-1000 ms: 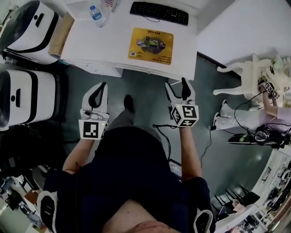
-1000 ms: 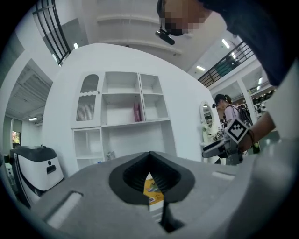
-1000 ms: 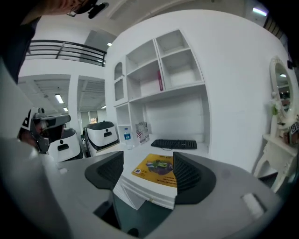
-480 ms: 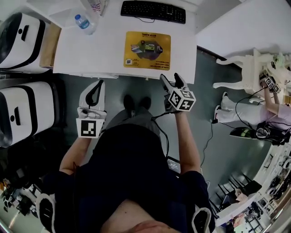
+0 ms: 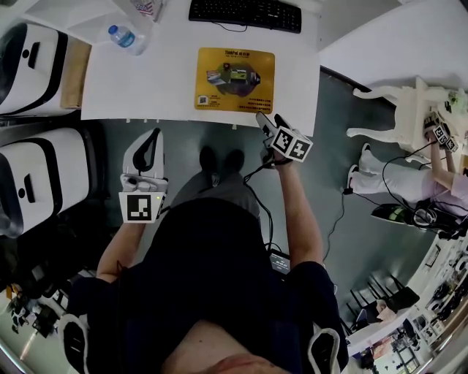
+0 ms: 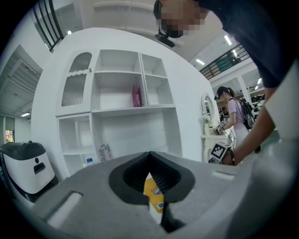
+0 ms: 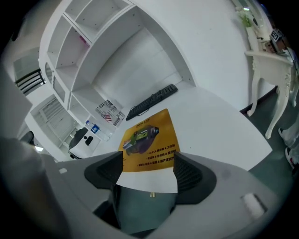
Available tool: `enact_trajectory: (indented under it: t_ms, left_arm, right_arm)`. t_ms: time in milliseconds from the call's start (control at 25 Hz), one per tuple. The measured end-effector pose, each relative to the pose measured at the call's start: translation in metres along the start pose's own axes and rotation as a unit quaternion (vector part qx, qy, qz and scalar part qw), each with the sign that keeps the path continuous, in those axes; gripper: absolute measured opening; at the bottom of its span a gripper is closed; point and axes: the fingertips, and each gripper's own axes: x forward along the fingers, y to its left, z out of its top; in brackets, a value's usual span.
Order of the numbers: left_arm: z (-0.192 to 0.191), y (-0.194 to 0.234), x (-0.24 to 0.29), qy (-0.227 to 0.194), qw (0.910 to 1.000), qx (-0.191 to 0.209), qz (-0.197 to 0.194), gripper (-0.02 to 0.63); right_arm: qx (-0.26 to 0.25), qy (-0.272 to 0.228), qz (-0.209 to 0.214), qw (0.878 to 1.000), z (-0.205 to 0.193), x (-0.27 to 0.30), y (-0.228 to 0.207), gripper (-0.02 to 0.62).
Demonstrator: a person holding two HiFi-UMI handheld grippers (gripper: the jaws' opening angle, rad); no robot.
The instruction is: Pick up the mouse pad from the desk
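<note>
Roughly: water bottle (image 5: 123,36) with a blue label sits on the desk's (image 5: 146,88) left. Left gripper (image 5: 152,139) is off the desk, jaws pressed together, empty. Yellow mouse pad (image 5: 234,79) lies flat below the keyboard (image 5: 245,13); dark picture, code square, print unreadable. Right gripper (image 5: 268,119) is just short of the pad's near edge, jaws spread.

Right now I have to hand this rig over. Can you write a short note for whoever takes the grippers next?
Left gripper: jaws together, empty, held over the floor short of the white desk.
Right gripper: jaws apart, empty, at the desk's front edge, aimed at the yellow rectangular printed mouse pad.
Things: the pad lies flat on the desk, on the near side of the black keyboard.
Done: the right gripper's approach to the desk.
Left: probably work a jaw under the pad's near edge, close on it, and lift it clear.
</note>
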Motion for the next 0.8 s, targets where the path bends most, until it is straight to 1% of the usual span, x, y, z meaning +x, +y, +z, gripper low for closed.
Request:
enact_trajectory:
  t_ms: [160,360,480,640,800]
  left_arm:
    - [-0.003,0.002,0.005,0.01,0.9999,-0.004,0.005,0.003]
    - [-0.007,0.005,0.012,0.015,0.9999,0.001,0.005,0.003]
    - [-0.009,0.005,0.015,0.018,0.9998,0.0,0.007,0.003]
    - [-0.013,0.005,0.016,0.025,0.9996,0.002,0.009,0.003]
    - [-0.018,0.007,0.016,0.032,0.9994,0.008,0.008,0.003]
  right_arm:
    - [0.026,0.012,-0.009,1.0,-0.006,0.015,-0.014,0.337]
    - [0.064,0.019,-0.016,0.998,-0.006,0.029,-0.029,0.337]
    - [0.084,0.019,-0.021,0.996,-0.006,0.033,-0.036,0.337]
    - [0.102,0.021,-0.018,0.994,-0.01,0.036,-0.04,0.337]
    - [0.12,0.009,-0.015,0.993,-0.008,0.035,-0.042,0.321]
